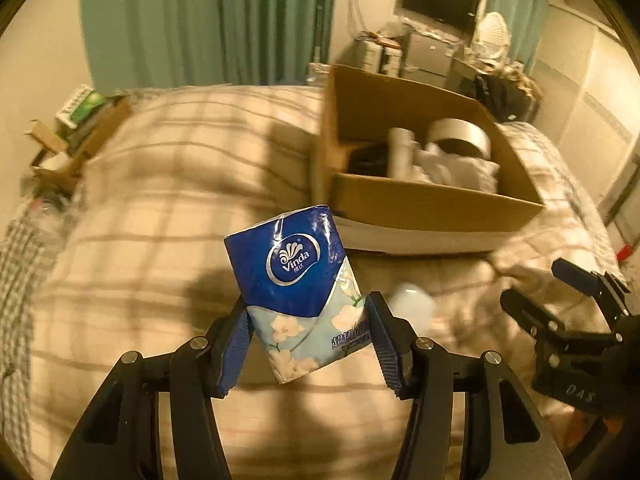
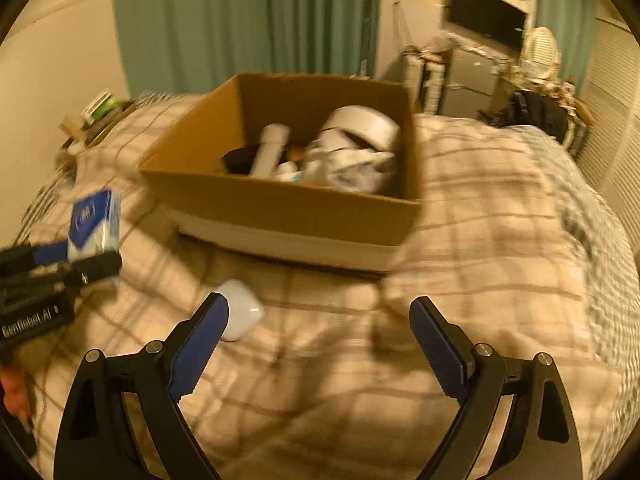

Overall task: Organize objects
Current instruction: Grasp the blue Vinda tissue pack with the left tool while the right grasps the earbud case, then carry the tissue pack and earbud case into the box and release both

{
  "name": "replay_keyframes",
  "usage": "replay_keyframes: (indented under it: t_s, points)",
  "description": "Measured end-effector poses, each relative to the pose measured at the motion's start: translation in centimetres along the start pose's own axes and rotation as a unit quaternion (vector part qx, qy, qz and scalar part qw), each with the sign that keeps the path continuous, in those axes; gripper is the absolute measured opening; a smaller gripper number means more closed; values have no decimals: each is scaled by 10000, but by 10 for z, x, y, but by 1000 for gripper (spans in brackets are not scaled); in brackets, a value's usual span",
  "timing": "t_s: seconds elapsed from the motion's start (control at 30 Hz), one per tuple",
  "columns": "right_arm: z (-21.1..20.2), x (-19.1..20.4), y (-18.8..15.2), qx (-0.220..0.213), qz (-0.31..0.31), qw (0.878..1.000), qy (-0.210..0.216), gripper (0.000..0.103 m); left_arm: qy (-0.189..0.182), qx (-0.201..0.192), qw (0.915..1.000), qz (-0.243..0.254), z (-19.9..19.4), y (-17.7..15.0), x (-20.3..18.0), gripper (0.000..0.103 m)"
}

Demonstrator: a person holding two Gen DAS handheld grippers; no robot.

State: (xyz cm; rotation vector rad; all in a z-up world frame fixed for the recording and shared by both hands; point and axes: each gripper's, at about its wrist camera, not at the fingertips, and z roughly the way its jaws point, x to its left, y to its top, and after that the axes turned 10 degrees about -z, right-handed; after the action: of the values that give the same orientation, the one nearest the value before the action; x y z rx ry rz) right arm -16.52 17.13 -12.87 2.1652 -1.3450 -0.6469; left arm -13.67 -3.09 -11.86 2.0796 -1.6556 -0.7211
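Left wrist view shows the left gripper (image 1: pixel 308 332) clamped on a Vinda tissue pack (image 1: pixel 298 292), its blue pads pressing the lower, flowered half from both sides while the dark blue top half tilts up and to the left, held above the plaid bedspread (image 1: pixel 160 184). Beyond it sits an open cardboard box (image 1: pixel 432 200) on the bed, and inside I can make out a wide roll of grey tape (image 1: pixel 460 136), a pale tube (image 1: pixel 400 152) leaning against something black, and some crumpled white wrapping (too blurred to name more closely). A small white rounded object (image 2: pixel 240 314) lies on the bedspread near the front of the box, just beside the right gripper's left finger in the right wrist view. The right gripper (image 2: pixel 320 332) hangs over the bed with its fingers spread wide apart and nothing between them. Green curtains (image 2: pixel 248 20) hang behind the bed, and a dark screen (image 2: pixel 488 20) is mounted on the far wall above a cluttered desk.
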Motion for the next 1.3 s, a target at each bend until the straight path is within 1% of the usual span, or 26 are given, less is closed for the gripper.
replay_keyframes:
  t_s: [0.07, 0.1, 0.23, 0.37, 0.43, 0.47, 0.57, 0.63, 0.7, 0.73, 0.87, 0.97, 1.03, 1.13, 1.23, 1.3]
  points:
    - [14, 12, 7, 129, -183, 9996, 196, 92, -7, 84, 9999, -110, 5, 2, 10, 57]
    - [22, 17, 10, 208, -234, 9992, 244, 92, -27, 144, 9998, -112, 10, 5, 6, 57]
    - [51, 33, 16, 551, -443, 9967, 406, 92, -49, 300, 9995, -84, 22, 1, 6, 57]
    - [75, 50, 18, 782, -602, 9937, 530, 92, -128, 363, 9990, -215, 26, 0, 13, 56]
    - [89, 57, 16, 916, -695, 9919, 541, 89, -126, 375, 9990, -228, 26, -1, 14, 56]
    - [95, 58, 13, 997, -719, 9911, 519, 84, -114, 376, 9990, -218, 26, -2, 13, 56]
    - [101, 57, 8, 1114, -660, 9898, 597, 82, -62, 385, 9991, -181, 28, -3, 12, 56]
    - [100, 59, 6, 1095, -709, 9894, 637, 73, -29, 381, 9991, -159, 29, -4, 11, 56]
    - [100, 63, 4, 1117, -793, 9883, 677, 59, -17, 350, 9993, -146, 28, -5, 10, 56]
    - [101, 65, 2, 1154, -846, 9873, 685, 57, -22, 335, 9993, -143, 27, -5, 10, 56]
    - [93, 63, -1, 1111, -801, 9883, 678, 57, 25, 261, 9996, -129, 22, -8, 8, 56]
    - [75, 53, -5, 930, -602, 9916, 672, 57, 103, 193, 9997, -93, 16, -10, 5, 56]
    - [55, 45, -5, 722, -460, 9940, 679, 57, 120, 140, 9998, -68, 11, -9, 2, 56]
    - [27, 35, -3, 456, -423, 9962, 611, 57, -2, 76, 10000, -40, 0, -9, -4, 56]
    - [0, 23, -1, 286, -477, 9975, 428, 57, -127, 54, 9999, -22, -11, -7, -12, 56]
    - [-13, 16, -2, 173, -493, 9979, 385, 57, -153, 13, 9999, 24, -18, -4, -18, 56]
